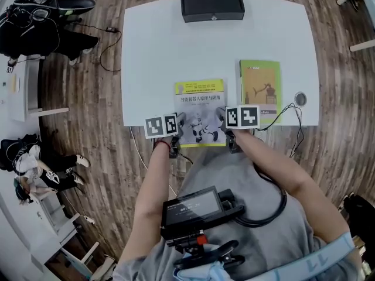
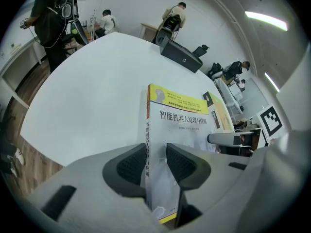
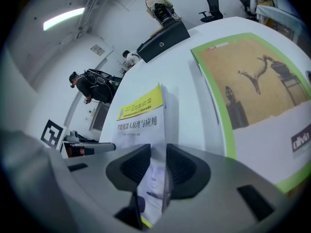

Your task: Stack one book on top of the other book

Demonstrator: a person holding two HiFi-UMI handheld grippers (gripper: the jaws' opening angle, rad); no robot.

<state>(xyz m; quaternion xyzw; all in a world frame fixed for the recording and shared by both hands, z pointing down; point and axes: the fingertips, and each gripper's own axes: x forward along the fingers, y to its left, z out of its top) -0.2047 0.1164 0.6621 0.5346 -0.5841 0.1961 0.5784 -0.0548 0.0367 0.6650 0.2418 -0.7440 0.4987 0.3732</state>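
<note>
A white book with a yellow top band [image 1: 200, 107] is held over the near edge of the white table [image 1: 152, 45]. My left gripper [image 1: 176, 134] is shut on its near left corner, and my right gripper [image 1: 227, 134] is shut on its near right corner. In the left gripper view the book's spine [image 2: 148, 149] stands between the pads [image 2: 132, 166]. The same white book [image 3: 143, 125] runs between the pads [image 3: 181, 168] in the right gripper view. A green-bordered book [image 1: 260, 89] lies flat on the table to its right, apart from it [image 3: 252, 96].
A black box [image 1: 212, 3] sits at the table's far edge. A round grommet [image 1: 300, 99] with a cable is near the table's right corner. People and chairs stand on the wooden floor at the left [image 1: 41, 22].
</note>
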